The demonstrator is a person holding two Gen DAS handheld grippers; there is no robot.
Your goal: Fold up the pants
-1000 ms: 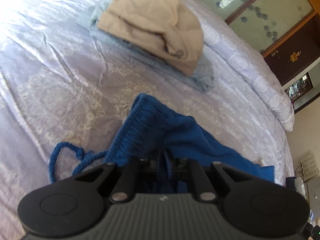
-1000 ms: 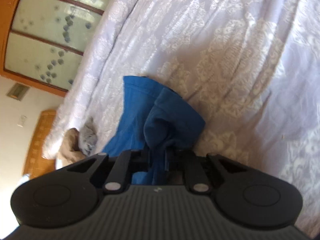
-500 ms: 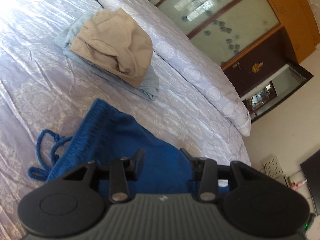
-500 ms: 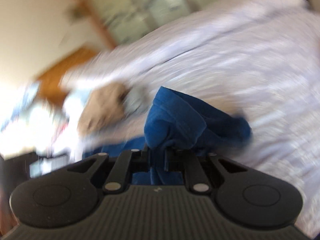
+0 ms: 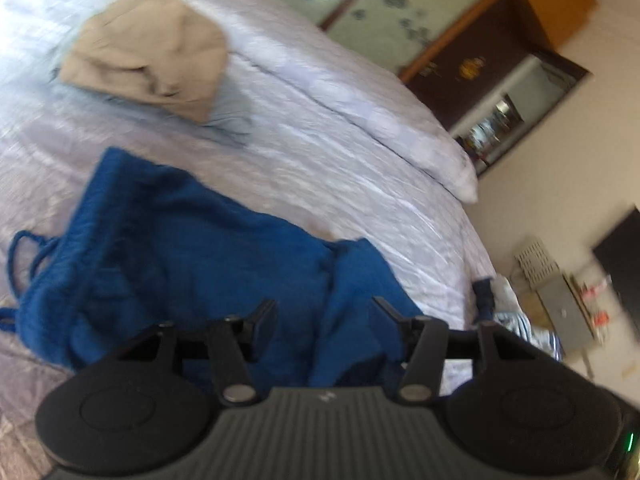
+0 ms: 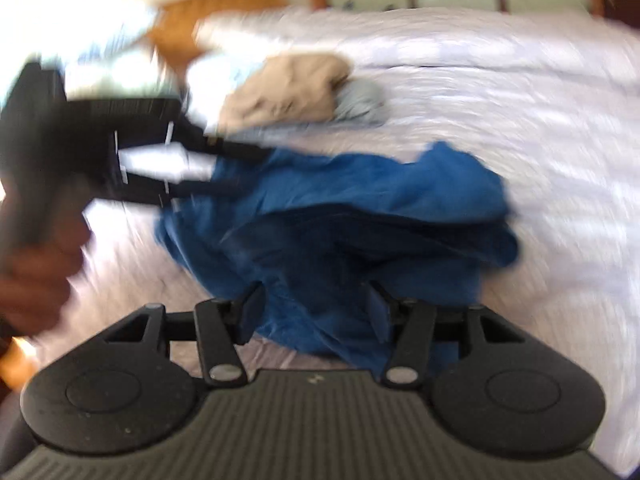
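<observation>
Now both the left gripper [image 5: 324,312] and right gripper [image 6: 312,300] are gaping wide, holding nothing; the pants [image 5: 180,248] are lying roughly doubled, lumpy, needing more folding.

Blue pants [image 5: 192,248] bunched on the bed

In the left wrist view, the deep blue, soft-knit pants are seen rumpled across the lower left and centre of the frame, with a drawstring [image 5: 24,256] looped out at the left edge. In the blurred right wrist view, the pants [image 6: 360,216] are heaped in loose folds at the centre.
</observation>
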